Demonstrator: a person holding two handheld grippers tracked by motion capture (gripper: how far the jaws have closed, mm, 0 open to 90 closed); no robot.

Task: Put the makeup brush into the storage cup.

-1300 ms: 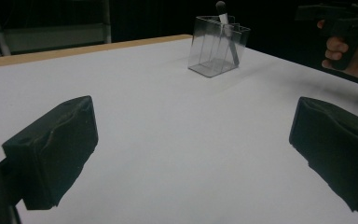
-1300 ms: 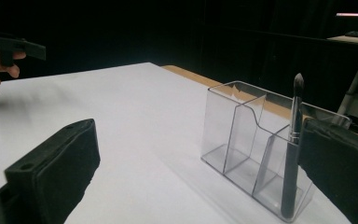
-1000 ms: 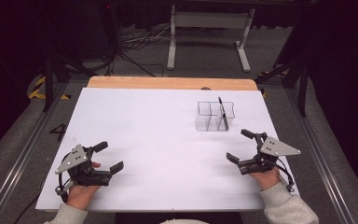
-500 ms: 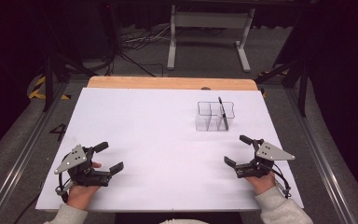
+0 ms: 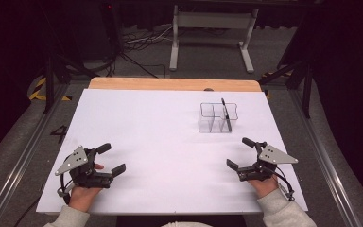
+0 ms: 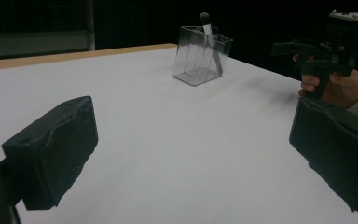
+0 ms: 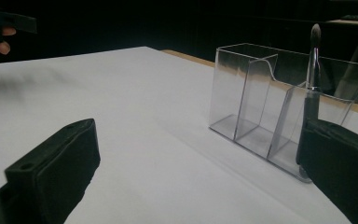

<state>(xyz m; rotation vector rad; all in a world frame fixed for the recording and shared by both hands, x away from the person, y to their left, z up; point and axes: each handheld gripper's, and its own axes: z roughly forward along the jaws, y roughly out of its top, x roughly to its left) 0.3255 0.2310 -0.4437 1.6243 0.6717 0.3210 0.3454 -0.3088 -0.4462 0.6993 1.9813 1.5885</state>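
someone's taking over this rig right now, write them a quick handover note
Left gripper: open, holds nothing, low over the near left of the white table.
Right gripper: open, holds nothing, at the near right, the closer one to the organizer.
Clear organizer: upright on the far right part of the table, three compartments.
Makeup brush: stands tilted in an end compartment, bristles up.
Done: brush sits in the organizer.
Left: nothing else lies on the table; neither gripper touches either thing.

High view overhead; both low tongs cameras toward perhaps the same clear organizer [image 5: 218, 117].
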